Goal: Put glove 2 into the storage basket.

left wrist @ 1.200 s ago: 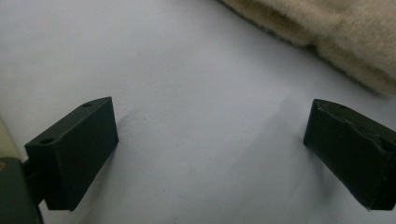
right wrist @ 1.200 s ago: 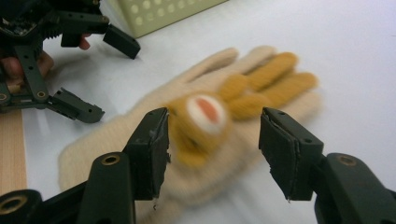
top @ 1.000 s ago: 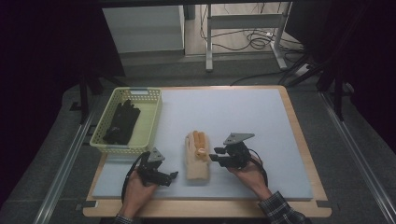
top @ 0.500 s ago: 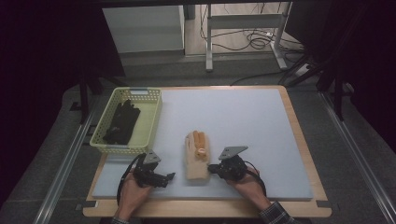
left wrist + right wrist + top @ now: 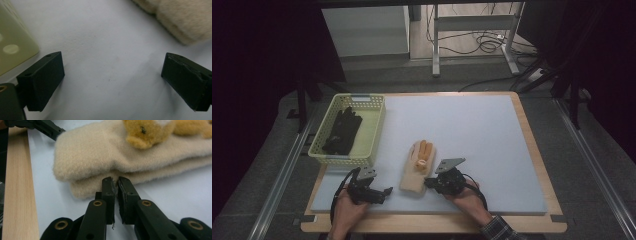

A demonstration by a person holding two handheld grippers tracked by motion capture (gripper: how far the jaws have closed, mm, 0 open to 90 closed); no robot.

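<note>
A pair of cream plush mittens (image 5: 416, 170), stacked one on the other and topped with a small orange stuffed animal (image 5: 152, 130), lies on the pale blue mat (image 5: 472, 130) near its front edge, to the right of the yellow-green basket (image 5: 374, 132) that holds dark gloves (image 5: 343, 131). I have both tools down at the mittens' cuff end. My right gripper (image 5: 115, 182) sits at their right side, its jaws having just been closing; they now stand almost together with their tips at the edge of the lower mitten's cuff, and what looks like a thin wisp of fabric is between the pads, though I cannot tell whether it is truly pinched. My left gripper (image 5: 112, 75) rests on the mat just left of the mittens, jaws wide apart over bare mat, with the fleece at the upper right of its own view and a corner of the basket at its left.

I judge the mittens light, soft and floppy: they should sag and slide apart if lifted by one corner. The fuzzy pile gives good grip. The doubled cuff edge looks the best hold, taken deep enough to catch both layers.
</note>
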